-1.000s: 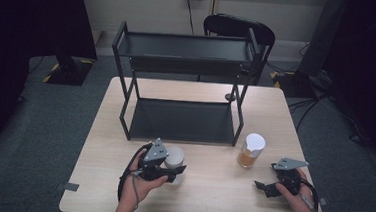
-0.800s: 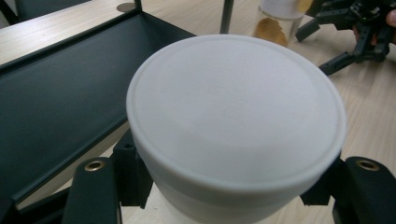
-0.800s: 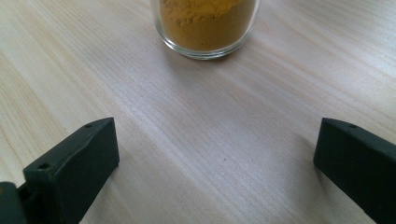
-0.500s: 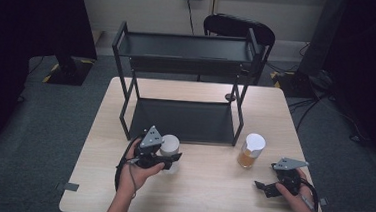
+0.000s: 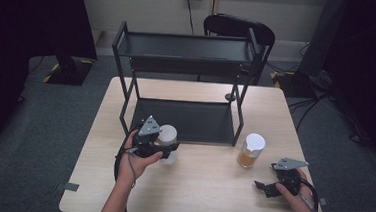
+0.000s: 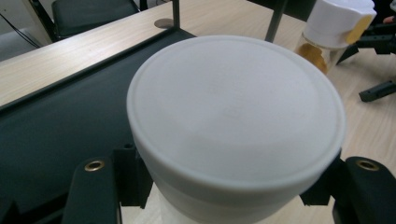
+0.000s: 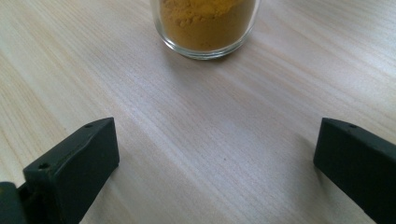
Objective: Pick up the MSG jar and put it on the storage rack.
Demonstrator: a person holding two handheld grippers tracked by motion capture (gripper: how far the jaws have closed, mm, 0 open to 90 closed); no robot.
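Since a second ago we have carried the white jar (image 5: 168,137) up off the counter (image 5: 205,187) and forward to the front edge of the rack (image 5: 185,118), so we judge it is bound for the lower shelf. Our left gripper (image 5: 165,148) clamps the jar below its lid, forearm reaching in from below. Our right gripper (image 5: 265,185) rests on the counter, wide open and empty, facing the spice jar (image 5: 251,150).

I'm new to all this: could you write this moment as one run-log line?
left gripper: shut on white jar | jar: by black rack | right gripper: open, nothing between jaws | spice jar: on table
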